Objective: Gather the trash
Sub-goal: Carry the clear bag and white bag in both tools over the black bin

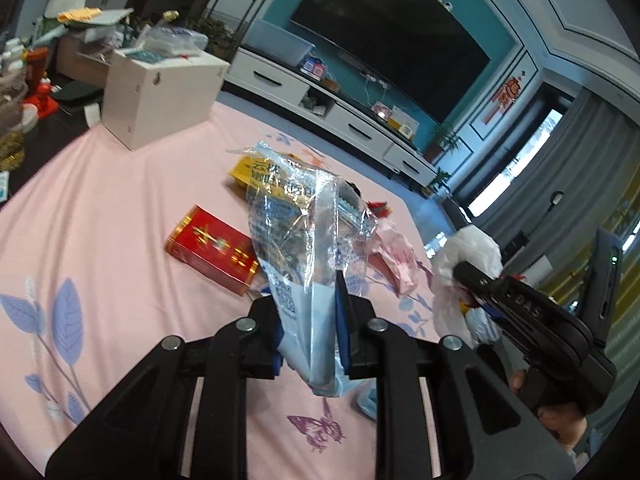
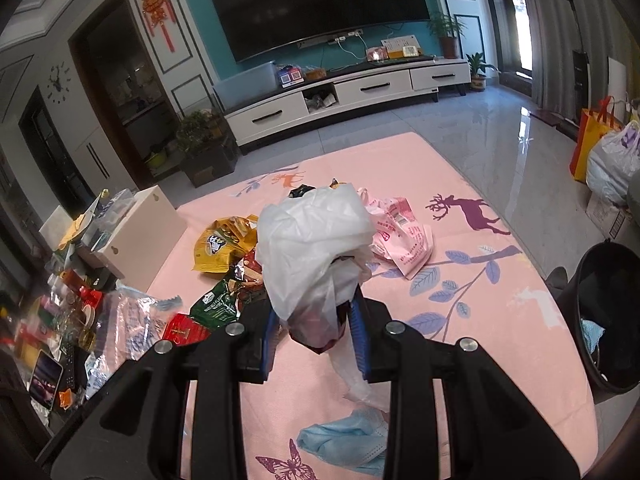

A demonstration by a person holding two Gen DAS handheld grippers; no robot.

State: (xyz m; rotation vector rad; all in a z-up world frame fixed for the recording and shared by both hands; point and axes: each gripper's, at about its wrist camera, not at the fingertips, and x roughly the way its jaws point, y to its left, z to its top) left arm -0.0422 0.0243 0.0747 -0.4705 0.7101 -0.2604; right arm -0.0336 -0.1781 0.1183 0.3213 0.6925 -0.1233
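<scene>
Both hands are loaded mid-collection: the left hand-held gripper [image 1: 310,320] is closed on a clear plastic wrapper [image 1: 304,240], the right hand-held gripper [image 2: 316,332] on a white plastic bag [image 2: 312,240], so next comes carrying both to the black bin [image 2: 612,320] beside the pink tabletop [image 2: 500,320].

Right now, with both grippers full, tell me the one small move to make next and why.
Probably swing the right gripper rightward toward the black bin and drop its load there. Its jaws are shut on a crumpled white plastic bag, the bin stands open at the pink cloth's right edge, and the left gripper already grips a clear blue-printed wrapper, so neither can pick up more.
</scene>
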